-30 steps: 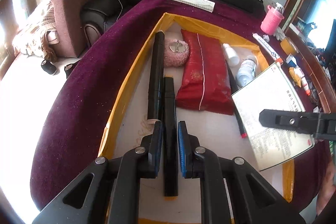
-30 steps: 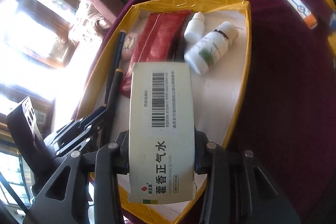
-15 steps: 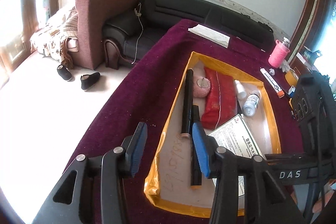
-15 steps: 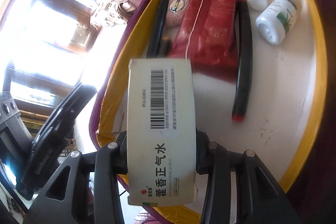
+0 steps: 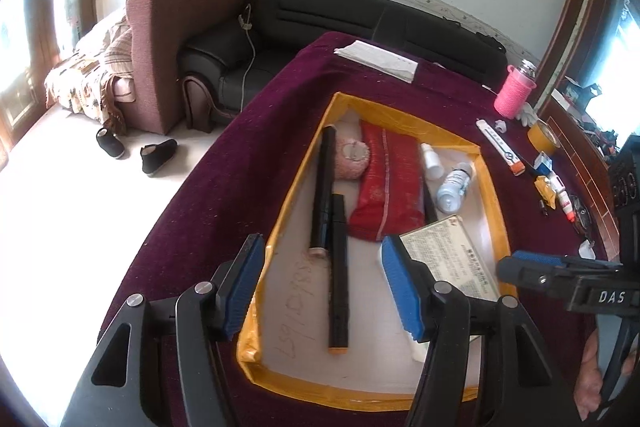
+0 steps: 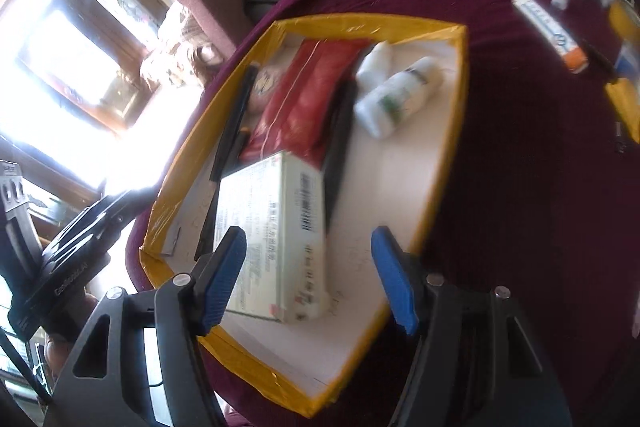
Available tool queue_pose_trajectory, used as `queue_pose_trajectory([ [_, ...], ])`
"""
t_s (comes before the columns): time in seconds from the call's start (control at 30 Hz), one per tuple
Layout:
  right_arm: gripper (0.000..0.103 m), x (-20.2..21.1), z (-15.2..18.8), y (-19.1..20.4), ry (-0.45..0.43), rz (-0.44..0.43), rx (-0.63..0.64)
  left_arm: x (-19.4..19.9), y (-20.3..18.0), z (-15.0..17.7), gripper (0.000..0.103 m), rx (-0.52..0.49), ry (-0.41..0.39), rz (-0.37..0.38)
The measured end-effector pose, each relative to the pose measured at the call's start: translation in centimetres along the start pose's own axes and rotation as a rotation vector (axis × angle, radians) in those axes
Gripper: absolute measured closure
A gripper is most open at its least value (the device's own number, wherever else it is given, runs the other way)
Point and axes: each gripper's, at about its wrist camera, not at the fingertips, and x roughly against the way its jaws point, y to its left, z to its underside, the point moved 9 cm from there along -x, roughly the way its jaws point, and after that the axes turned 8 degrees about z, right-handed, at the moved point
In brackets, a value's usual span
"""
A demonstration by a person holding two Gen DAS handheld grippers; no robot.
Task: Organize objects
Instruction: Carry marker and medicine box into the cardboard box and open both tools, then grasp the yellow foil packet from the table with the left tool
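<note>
A shallow tray with a yellow rim (image 5: 298, 179) (image 6: 448, 163) lies on the purple-clothed table. In it lie two long black pens (image 5: 338, 267), a pink puff (image 5: 350, 159), a red pouch (image 5: 390, 187) (image 6: 308, 95), two white bottles (image 5: 452, 183) (image 6: 396, 99) and a white medicine box (image 5: 448, 259) (image 6: 276, 235). My left gripper (image 5: 322, 287) is open and empty above the tray's near left corner. My right gripper (image 6: 308, 273) is open, its jaws either side of the box, which rests in the tray.
On the purple table (image 5: 240, 163) right of the tray lie a long white tube (image 5: 500, 147) (image 6: 548, 27), a pink cup (image 5: 514, 93), a tape roll (image 5: 542, 137) and small packets. Folded paper (image 5: 378, 59) lies at the far edge. Sofas stand beyond.
My left gripper let go of the black pen, opened and drew back upward. My right gripper set the medicine box down in the tray and opened.
</note>
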Motion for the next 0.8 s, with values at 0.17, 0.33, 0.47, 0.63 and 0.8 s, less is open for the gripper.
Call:
queue_pose_trajectory([
  [0.17, 0.039, 3.8, 0.3, -5.7, -0.151, 0.151, -0.027, 0.6, -5.0, -0.8, 0.040, -0.078, -0.016, 0.088],
  [0.33, 0.039, 9.7, 2.8, -15.9, -0.269, 0.369, -0.106, 0.0, -13.0, -1.1, 0.040, -0.210, -0.014, 0.208],
  [0.47, 0.019, 16.6, 4.7, -24.2, -0.434, 0.561, -0.223, -0.8, -19.9, -1.0, 0.040, -0.343, -0.017, 0.279],
  [0.63, 0.016, 19.8, 6.8, -33.9, -0.381, 0.573, -0.455, -3.3, -27.1, -0.6, 0.040, -0.440, 0.047, 0.284],
  [0.8, 0.016, 21.5, 6.2, -39.8, -0.389, 0.523, -0.575, -5.1, -30.9, -1.3, 0.040, -0.451, 0.073, 0.273],
])
